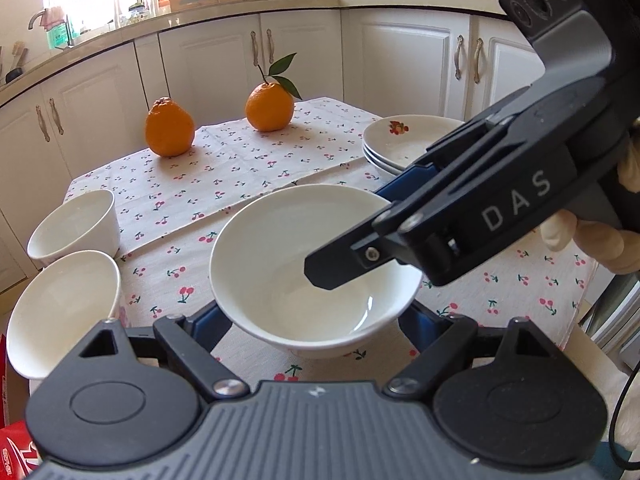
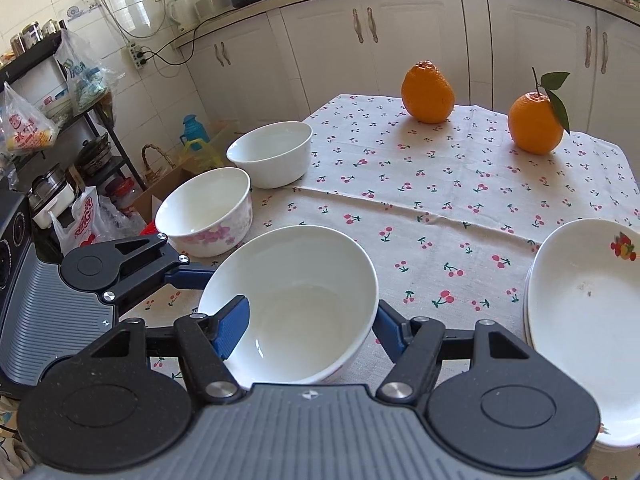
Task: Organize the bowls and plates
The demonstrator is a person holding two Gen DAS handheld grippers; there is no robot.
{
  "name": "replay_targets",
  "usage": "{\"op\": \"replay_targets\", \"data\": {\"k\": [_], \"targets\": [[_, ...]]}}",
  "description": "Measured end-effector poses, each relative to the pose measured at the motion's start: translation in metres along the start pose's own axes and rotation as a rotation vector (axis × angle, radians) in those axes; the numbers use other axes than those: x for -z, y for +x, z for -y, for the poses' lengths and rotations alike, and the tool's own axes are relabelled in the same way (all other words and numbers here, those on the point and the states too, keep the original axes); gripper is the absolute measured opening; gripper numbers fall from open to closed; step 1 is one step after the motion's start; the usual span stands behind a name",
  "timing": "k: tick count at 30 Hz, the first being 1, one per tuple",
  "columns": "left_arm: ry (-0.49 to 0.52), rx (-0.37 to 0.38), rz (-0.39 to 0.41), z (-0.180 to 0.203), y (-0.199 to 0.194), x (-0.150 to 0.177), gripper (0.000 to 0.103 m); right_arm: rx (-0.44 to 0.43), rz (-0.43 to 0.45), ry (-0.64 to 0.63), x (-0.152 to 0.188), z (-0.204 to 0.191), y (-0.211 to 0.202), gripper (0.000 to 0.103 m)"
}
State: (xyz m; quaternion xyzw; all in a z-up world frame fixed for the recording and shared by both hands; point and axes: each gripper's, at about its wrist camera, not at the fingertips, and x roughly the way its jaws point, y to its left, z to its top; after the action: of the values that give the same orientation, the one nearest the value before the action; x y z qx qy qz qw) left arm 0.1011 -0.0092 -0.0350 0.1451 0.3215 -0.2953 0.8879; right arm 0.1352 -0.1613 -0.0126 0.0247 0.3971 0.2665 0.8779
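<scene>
Left tongs [image 1: 316, 314] and right tongs [image 2: 310, 312] both grip the same large white bowl [image 2: 320, 248], which is near the front edge of the cherry-print tablecloth [image 2: 440, 208]; its inside is bare and glossy. At the far left stands a plain white bowl [image 2: 272, 152], and nearer, just beside it, a flowered bowl [image 2: 204, 208]; both show only white inside. Far across the cloth sit two oranges [image 2: 427, 92], the right one with a leafy stem. At the right edge lies a stack of plates [image 2: 580, 300], the top one bare apart from a fruit print. The left tongs stand moderately wide, fingers pressed on the bowl's outer sides; the right tongs are nearly together, clamped on the bowl's wall, one blue pad [image 2: 234, 330] inside and the other finger outside; whether the bowl rests on the cloth I cannot tell.
</scene>
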Motion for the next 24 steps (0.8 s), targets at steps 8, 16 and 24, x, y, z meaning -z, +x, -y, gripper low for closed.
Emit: {"op": "replay_targets", "data": {"k": [8,16,24], "targets": [[0.0,0.013,-0.02,0.0011,0.0045,-0.0017,0.089,-0.008,-0.018,0.017,0.003,0.0049,0.0018,0.073],[-0.022,0.021,-0.031,-0.0004,0.0023,-0.0004,0.089,-0.019,-0.033,0.021,0.0035,0.0038,0.0029,0.073],[-0.035,0.024,-0.041,-0.0031,0.0039,0.0037,0.089,-0.028,-0.044,0.028,0.0044,0.0037,0.0075,0.073]]}}
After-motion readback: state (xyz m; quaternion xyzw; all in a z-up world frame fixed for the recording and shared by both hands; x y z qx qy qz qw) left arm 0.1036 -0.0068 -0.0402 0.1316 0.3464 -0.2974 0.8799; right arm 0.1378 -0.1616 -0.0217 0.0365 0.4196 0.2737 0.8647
